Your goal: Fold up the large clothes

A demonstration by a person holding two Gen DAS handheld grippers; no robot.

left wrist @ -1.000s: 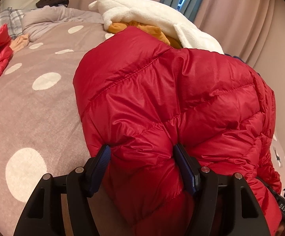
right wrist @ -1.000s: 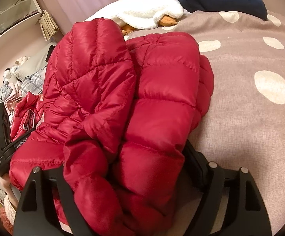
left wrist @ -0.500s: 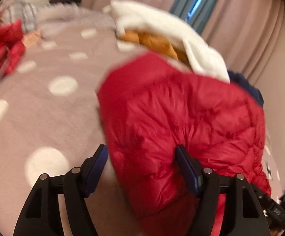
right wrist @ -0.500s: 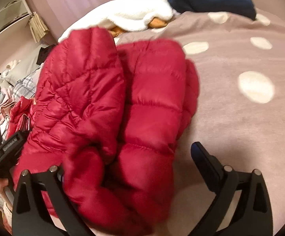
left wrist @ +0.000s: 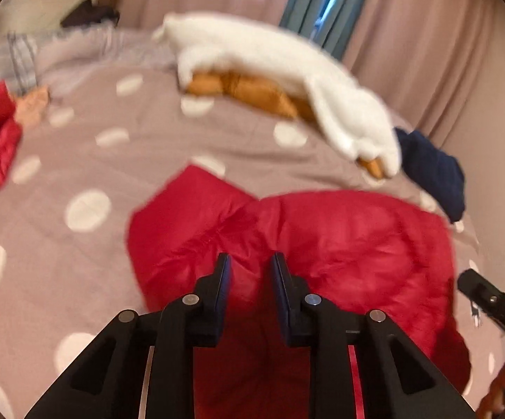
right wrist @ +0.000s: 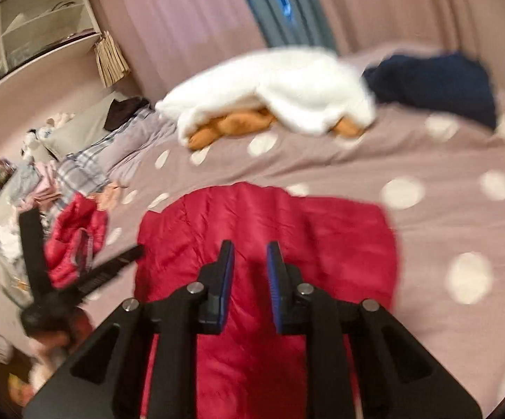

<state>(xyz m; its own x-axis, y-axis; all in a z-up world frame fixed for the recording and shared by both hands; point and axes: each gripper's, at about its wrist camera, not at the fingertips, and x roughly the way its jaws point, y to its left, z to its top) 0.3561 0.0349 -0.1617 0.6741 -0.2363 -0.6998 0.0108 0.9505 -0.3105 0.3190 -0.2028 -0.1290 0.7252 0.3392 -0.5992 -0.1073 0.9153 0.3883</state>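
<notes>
A: Where is the red jacket sitting?

B: It is lying in a folded bundle on the dotted bedspread, just below both grippers, with a white fleece and a navy garment well beyond it.

A: Are the grippers gripping it?

B: No. The left gripper and the right gripper have both just been closing, and each is showing only a narrow gap with nothing between the pads. The jacket is showing below the gap, not pinched.

A: So which step is this?

B: I judge that a fold is being finished and the hands are pulling clear. The next move is probably calling for either squaring up this bundle or reaching for another piece, perhaps the second red garment at the left; the jaws need opening first.
</notes>
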